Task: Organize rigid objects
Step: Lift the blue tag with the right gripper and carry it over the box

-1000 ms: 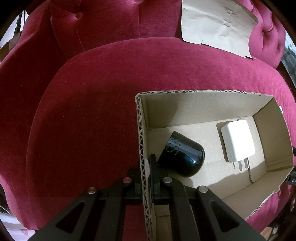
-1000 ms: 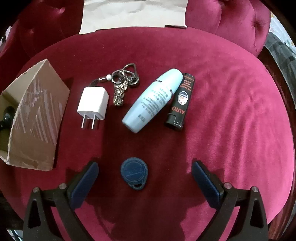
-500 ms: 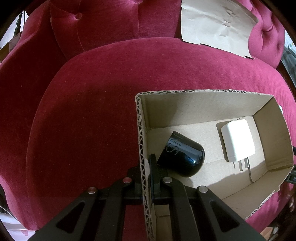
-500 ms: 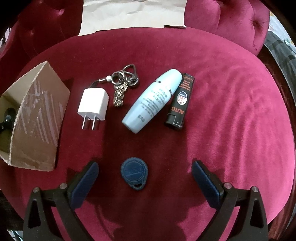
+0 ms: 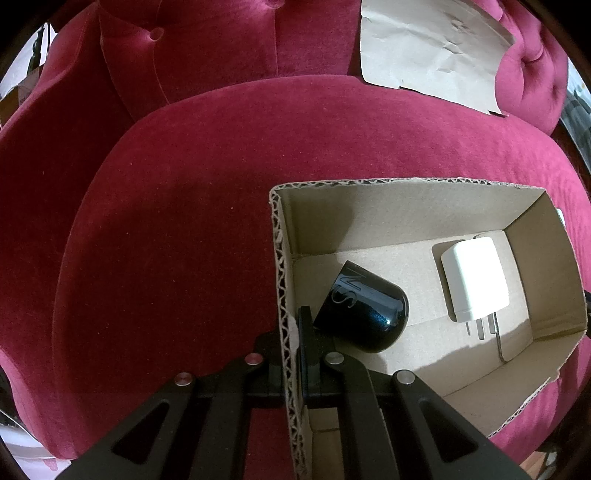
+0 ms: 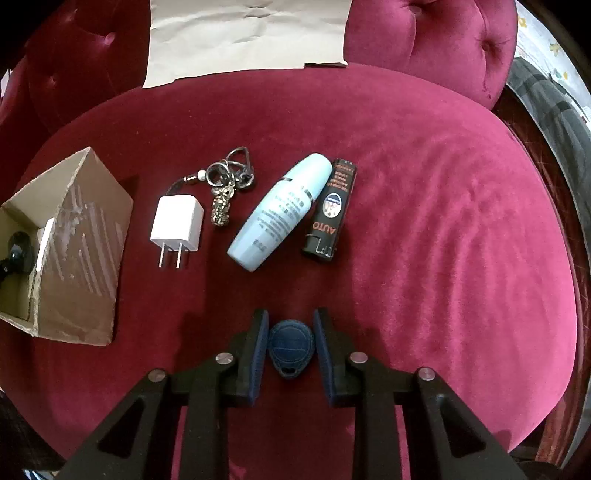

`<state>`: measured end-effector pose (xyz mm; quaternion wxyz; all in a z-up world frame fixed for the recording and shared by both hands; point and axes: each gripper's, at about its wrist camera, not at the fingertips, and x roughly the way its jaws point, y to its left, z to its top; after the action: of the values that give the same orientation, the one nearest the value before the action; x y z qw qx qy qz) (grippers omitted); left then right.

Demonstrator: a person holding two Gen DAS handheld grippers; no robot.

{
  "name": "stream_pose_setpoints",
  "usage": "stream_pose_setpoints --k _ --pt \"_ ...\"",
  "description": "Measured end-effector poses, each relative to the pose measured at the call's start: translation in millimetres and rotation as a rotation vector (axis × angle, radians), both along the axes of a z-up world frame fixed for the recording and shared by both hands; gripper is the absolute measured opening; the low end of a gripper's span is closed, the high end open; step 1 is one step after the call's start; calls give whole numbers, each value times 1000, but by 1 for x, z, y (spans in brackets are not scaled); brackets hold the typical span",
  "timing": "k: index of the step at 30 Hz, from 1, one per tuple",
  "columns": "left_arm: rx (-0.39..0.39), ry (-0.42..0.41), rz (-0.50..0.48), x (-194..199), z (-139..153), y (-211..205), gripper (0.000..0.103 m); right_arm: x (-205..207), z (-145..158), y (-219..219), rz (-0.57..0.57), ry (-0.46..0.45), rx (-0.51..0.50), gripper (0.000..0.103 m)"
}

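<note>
Now right tool [image 6: 290, 345] has just closed around teardrop fob [image 6: 291, 347]; left tool [image 5: 291, 332] pinches corrugated box wall [image 5: 282, 295].

You are working over a crimson velvet sofa seat [image 6: 424, 206] with a tufted backrest [image 5: 207, 48] at twelve o'clock, crumpled brown paper [image 6: 243, 33] leaning against it.

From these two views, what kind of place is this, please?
Probably a living room at home. The things lie on a red velvet sofa with buttoned cushions, and they are household items: a charger, keys, a lighter, beside a box.
</note>
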<state>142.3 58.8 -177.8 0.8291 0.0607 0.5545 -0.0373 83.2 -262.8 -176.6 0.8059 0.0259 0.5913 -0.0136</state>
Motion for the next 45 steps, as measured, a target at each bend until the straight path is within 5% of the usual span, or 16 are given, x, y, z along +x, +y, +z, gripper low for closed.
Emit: stream_pose_setpoints --k 22,45 --pt "0 -1 -1 0 0 0 4 3 60 6 17 -84 -1 26" --pt "-1 0 -1 -1 0 -1 4 19 121 65 156 -216 54 26"
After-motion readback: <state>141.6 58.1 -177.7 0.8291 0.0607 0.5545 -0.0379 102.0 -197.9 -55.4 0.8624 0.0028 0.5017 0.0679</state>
